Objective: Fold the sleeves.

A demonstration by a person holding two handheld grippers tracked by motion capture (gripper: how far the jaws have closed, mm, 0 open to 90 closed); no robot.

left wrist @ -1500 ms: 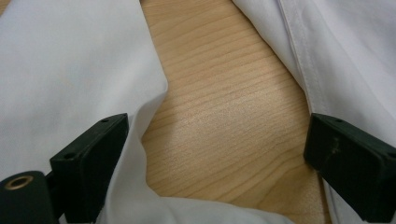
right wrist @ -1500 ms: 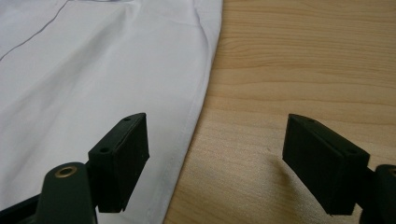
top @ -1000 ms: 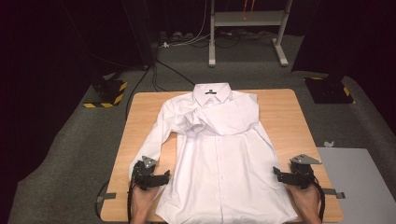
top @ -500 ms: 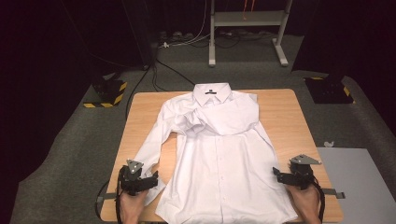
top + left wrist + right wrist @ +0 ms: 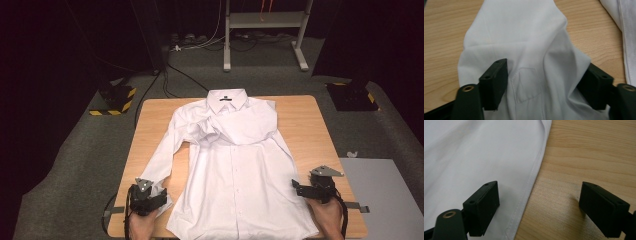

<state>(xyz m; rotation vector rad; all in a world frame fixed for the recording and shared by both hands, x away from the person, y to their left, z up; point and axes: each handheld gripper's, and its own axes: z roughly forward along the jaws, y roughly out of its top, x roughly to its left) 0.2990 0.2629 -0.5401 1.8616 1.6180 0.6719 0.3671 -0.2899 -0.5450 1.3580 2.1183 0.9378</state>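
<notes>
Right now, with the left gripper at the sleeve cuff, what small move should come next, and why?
Probably close the left gripper fully on the sleeve cuff. Its jaws have just been closing and the bunched cuff already lies between them, but they do not look clamped yet. The right gripper waits open across the shirt's side hem.

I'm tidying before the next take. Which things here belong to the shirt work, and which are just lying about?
In the job:
white shirt
its sleeve cuff, between the left claw's closing jaws
right claw, open at the hem
wooden table

Lying about:
metal stand
floor cables
striped blocks
</notes>
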